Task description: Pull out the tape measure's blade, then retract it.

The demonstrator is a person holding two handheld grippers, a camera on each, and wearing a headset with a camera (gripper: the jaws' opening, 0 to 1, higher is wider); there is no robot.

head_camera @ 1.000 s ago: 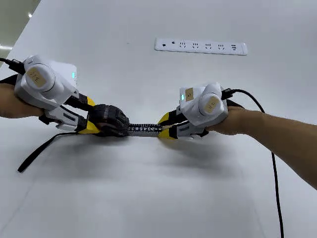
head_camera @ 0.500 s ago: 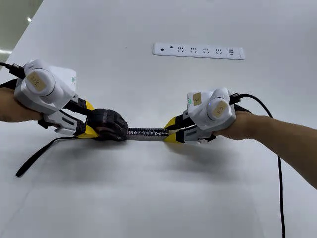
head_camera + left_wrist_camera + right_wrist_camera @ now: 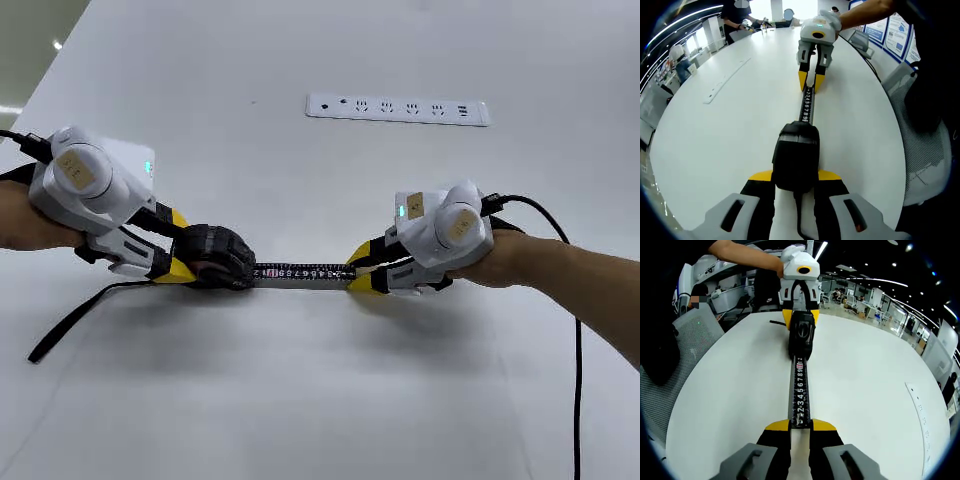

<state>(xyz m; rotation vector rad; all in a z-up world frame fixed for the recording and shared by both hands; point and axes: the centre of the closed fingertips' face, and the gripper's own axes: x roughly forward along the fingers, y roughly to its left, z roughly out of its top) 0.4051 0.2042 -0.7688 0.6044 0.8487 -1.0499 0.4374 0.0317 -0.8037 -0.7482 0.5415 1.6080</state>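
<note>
A black tape measure case (image 3: pixel 214 256) rests on the white table, and my left gripper (image 3: pixel 180 262) is shut on it. In the left gripper view the case (image 3: pixel 796 155) sits between the yellow-tipped fingers (image 3: pixel 759 177). The numbered blade (image 3: pixel 302 271) runs out of the case to the right, and my right gripper (image 3: pixel 362 268) is shut on its end. The right gripper view has the blade (image 3: pixel 800 400) stretching from that gripper (image 3: pixel 800 425) to the case (image 3: pixel 801 335). A black strap (image 3: pixel 70 318) trails from the case to the left.
A white power strip (image 3: pixel 398 109) lies at the far middle of the table (image 3: pixel 300 390). A black cable (image 3: pixel 575 360) runs from the right gripper along the person's arm to the near right. People, chairs and desks stand beyond the table in both gripper views.
My right gripper has moved to the right with the blade's end, so more of the blade is out of the case. The left gripper and case have stayed put.
</note>
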